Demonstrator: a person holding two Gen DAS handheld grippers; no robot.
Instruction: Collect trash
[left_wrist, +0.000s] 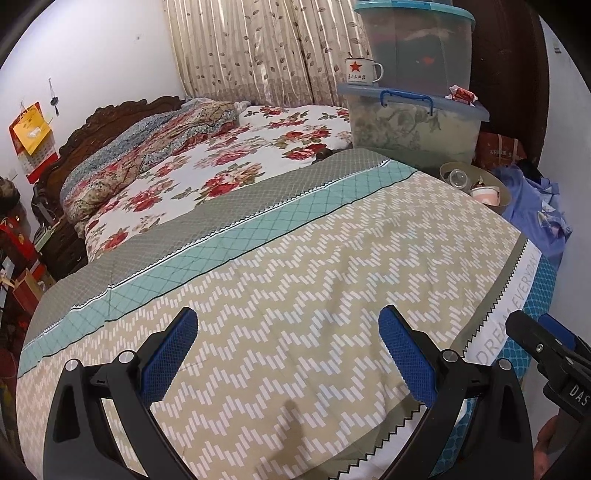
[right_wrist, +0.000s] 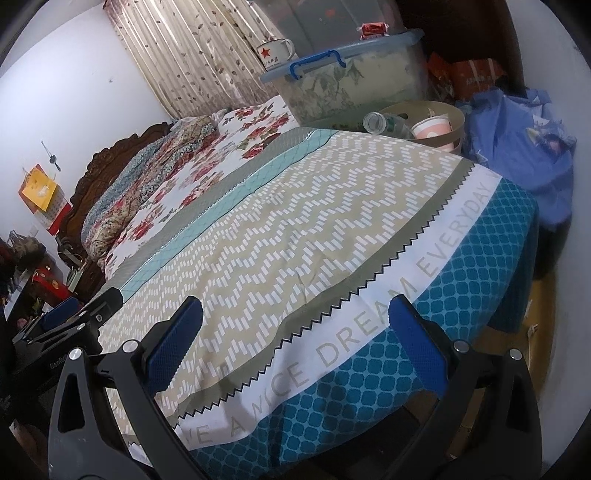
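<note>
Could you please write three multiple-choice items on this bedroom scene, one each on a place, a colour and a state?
1. Where is the star mug?
A. on the storage box lid
B. on the bed
C. in the bin

2. What colour is the star?
A. blue
B. red
C. green

3. How is the left gripper?
A. shut on a cup
B. shut empty
C. open

Answers: 1 A, it stands on the blue lid; 2 B, the star shows red; 3 C, its fingers are spread, nothing between.
</note>
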